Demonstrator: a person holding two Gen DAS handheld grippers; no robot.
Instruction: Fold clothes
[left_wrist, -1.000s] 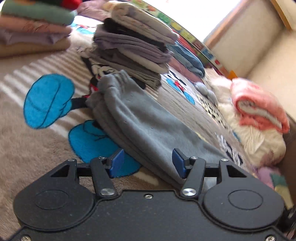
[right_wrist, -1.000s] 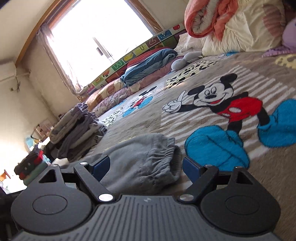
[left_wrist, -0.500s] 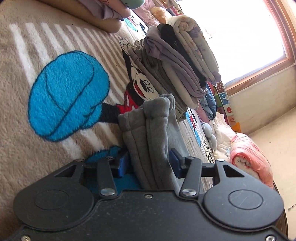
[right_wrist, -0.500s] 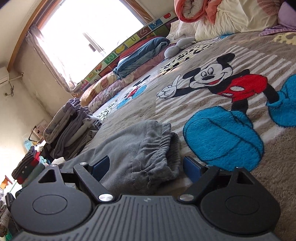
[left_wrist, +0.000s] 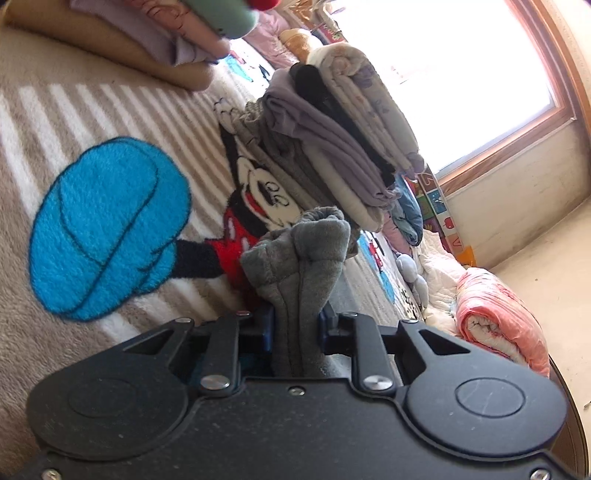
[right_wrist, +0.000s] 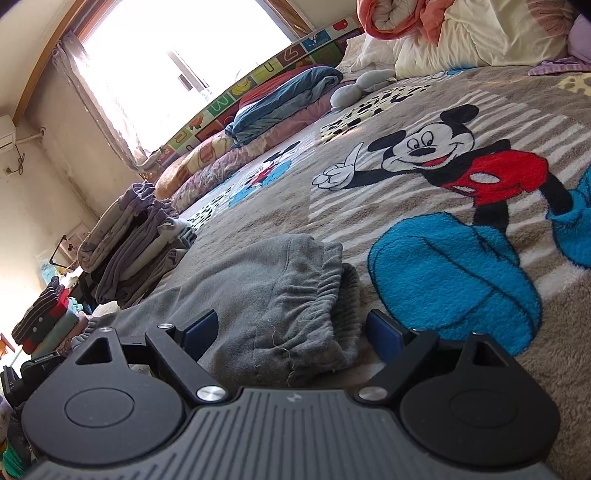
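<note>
so we're pinching the folded grey fleece sweatpants (left_wrist: 299, 280) on the cartoon-mouse plush blanket (left_wrist: 92, 110): left gripper (left_wrist: 295, 325) closing, pads squeezing the bunched cuff end. right gripper (right_wrist: 291, 332) is spread wide, waistband between its fingers, untouched. we'd clamp all layers on both ends before lifting, or it sags.

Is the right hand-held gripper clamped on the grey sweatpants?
No, right hand-held gripper stands open, pads clear of the grey sweatpants.
</note>
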